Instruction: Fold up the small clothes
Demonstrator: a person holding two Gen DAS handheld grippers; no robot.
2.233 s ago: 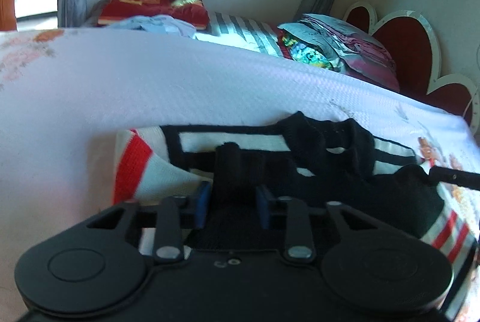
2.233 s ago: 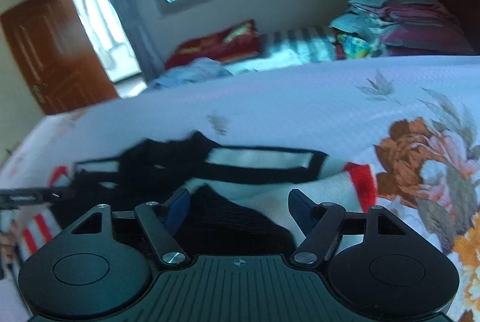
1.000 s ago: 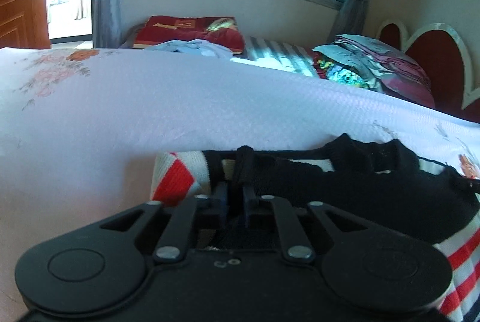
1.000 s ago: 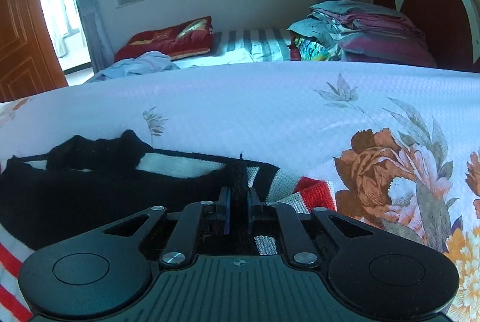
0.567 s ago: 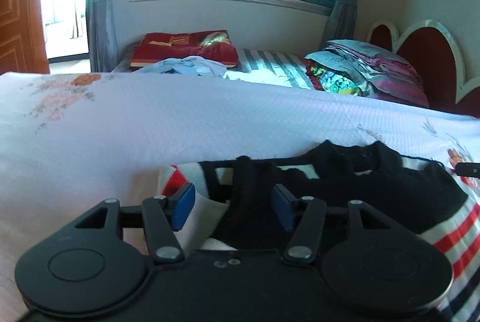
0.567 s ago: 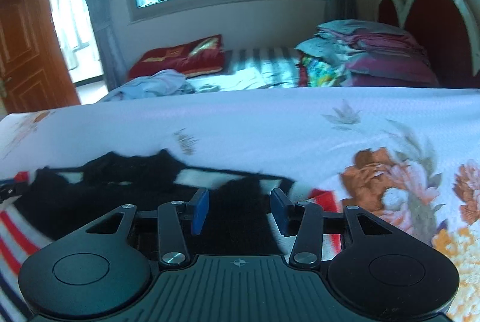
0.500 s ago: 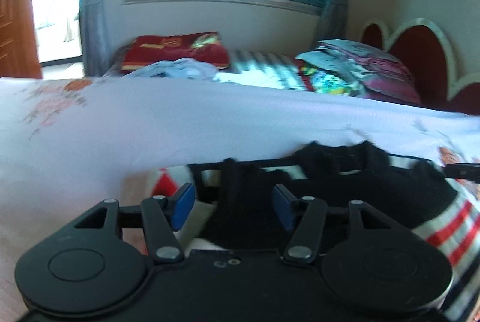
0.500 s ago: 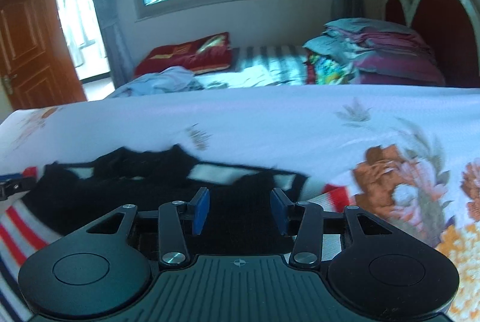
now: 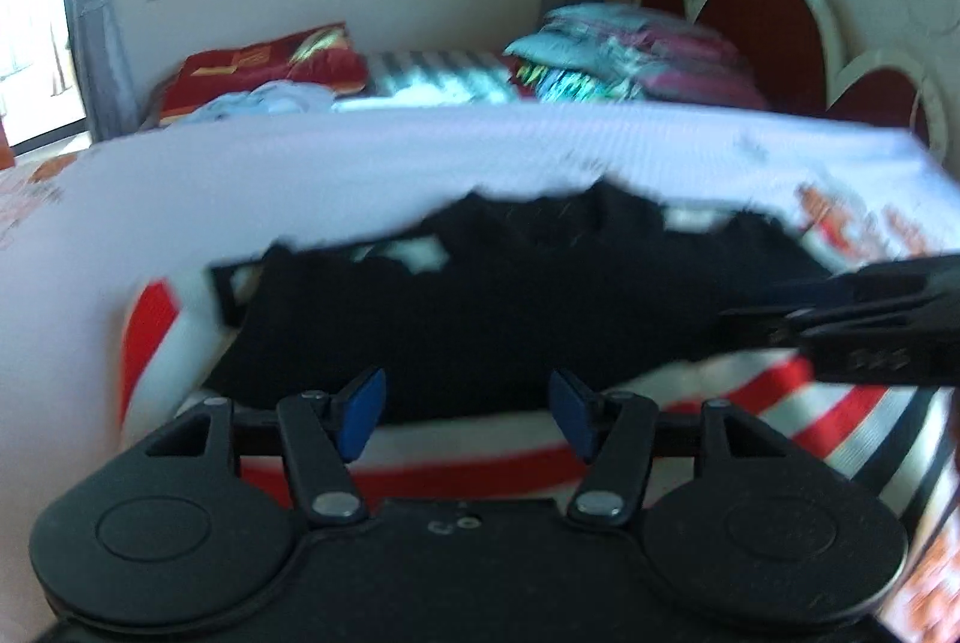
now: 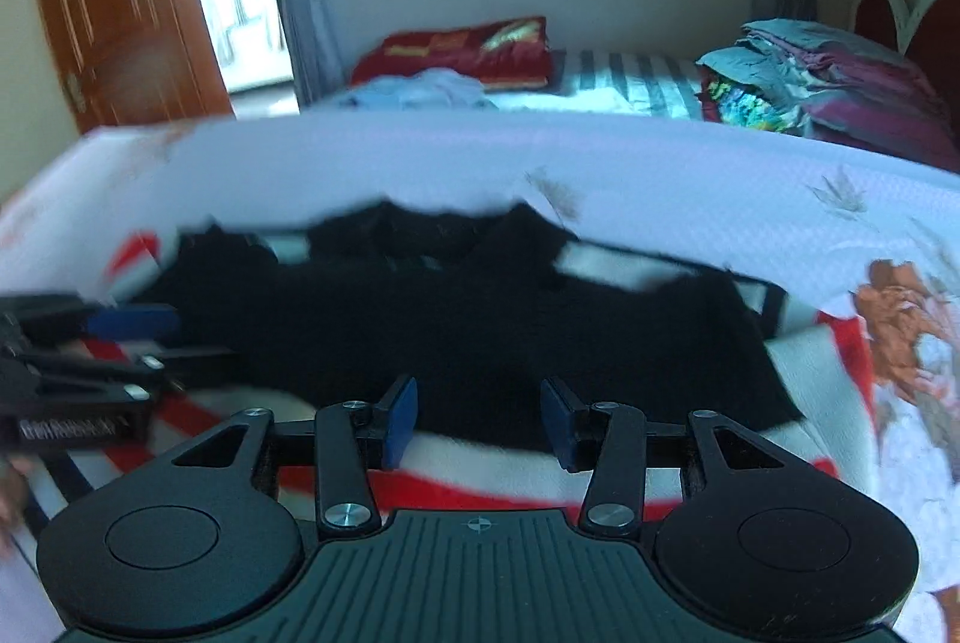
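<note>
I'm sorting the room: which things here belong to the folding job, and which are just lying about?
In the job: striped sweater; left gripper; right gripper; both open.

Lying about: red cushion; pale blue clothes; pile of folded bedding.

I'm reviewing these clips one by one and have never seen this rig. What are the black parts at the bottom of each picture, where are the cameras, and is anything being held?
No robot here: a person carries a hand-held gripper in each hand, each with a fisheye camera looking along its blue-padded jaws. One picture looks from the left gripper, the other from the right gripper; each also shows the other gripper at its edge. On the floral bedsheet lies a small black sweater with red, white and black stripes, its black part folded over. Both pairs of jaws have just been opening and now stand apart above the sweater's near edge, gripping nothing. Both pictures are motion-blurred.
</note>
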